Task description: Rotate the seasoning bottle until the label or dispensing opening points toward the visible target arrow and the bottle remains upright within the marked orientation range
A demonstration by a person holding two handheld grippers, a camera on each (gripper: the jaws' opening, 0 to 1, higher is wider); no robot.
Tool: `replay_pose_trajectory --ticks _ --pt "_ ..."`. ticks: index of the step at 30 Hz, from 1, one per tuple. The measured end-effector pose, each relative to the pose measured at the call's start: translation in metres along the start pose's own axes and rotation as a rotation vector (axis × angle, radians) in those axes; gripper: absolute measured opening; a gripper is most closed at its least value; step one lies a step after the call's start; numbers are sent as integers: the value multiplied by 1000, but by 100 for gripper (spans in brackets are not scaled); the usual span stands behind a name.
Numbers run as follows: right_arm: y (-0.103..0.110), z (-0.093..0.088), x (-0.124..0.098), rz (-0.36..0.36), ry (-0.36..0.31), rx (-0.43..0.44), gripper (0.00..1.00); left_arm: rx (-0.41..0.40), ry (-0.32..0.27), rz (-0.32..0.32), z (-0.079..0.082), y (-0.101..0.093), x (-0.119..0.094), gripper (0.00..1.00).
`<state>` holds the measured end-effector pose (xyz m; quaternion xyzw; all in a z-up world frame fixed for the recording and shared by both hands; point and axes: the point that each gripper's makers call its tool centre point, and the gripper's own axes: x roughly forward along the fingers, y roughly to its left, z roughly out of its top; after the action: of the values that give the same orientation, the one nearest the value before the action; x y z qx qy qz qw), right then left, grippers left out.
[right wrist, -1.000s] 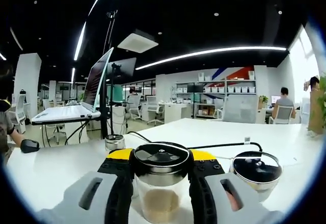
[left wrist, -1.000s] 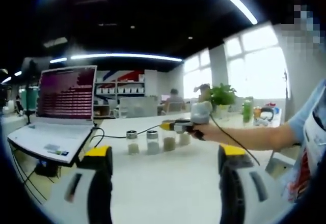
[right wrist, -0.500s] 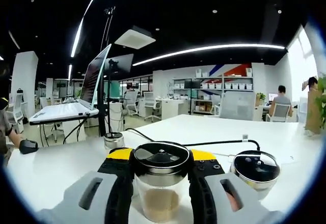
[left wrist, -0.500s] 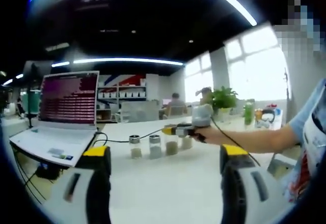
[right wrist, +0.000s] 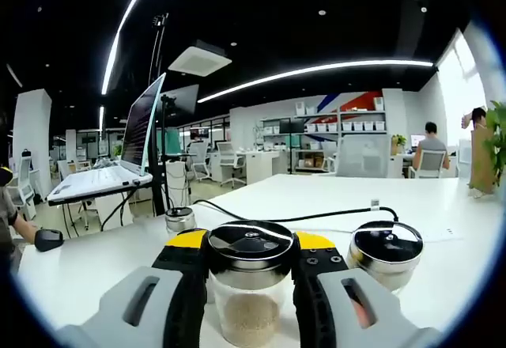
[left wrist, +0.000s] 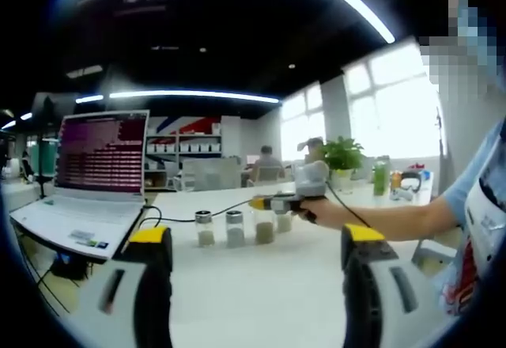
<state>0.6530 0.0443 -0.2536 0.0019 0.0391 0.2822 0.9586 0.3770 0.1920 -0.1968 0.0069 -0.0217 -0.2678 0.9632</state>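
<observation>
White table (left wrist: 261, 285) carries a laptop (left wrist: 87, 182) and a row of four jars. Third jar is the seasoning bottle (right wrist: 249, 285), clamped between the jaws of the right gripper (right wrist: 249, 281); neighbour jar (right wrist: 386, 249) stands just beside. Left gripper (left wrist: 253, 285) is held well back, jaws apart, empty. No target arrow is seen. Risks: bottle tilted by an off-axis twist; neighbour knocked; slip inside pads, so label under-rotated.

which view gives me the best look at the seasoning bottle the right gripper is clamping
The right gripper view: the seasoning bottle sits close between the right gripper jaws, black lid and tan grains clear. The left gripper view shows it small and far across the white table, third in a row of four.
</observation>
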Motion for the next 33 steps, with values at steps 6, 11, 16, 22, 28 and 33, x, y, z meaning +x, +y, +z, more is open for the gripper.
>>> replay_pose_trajectory --ticks 6,11,16,22,28,33 --pt "13 4 -17 43 -16 -105 40 -6 6 1 -2 2 0 93" --pt "11 11 -22 78 -23 -80 40 0 10 4 -4 3 0 92" --pt "24 21 -45 141 -58 -72 40 5 20 12 -6 4 0 92" --pt "33 33 -69 155 -78 -132 40 -7 27 11 -8 3 2 92" --pt "39 41 -96 180 -100 -126 40 -4 28 -5 -8 -1 1 92" --pt "47 42 -114 201 -94 -134 40 -29 18 8 -6 1 0 92"
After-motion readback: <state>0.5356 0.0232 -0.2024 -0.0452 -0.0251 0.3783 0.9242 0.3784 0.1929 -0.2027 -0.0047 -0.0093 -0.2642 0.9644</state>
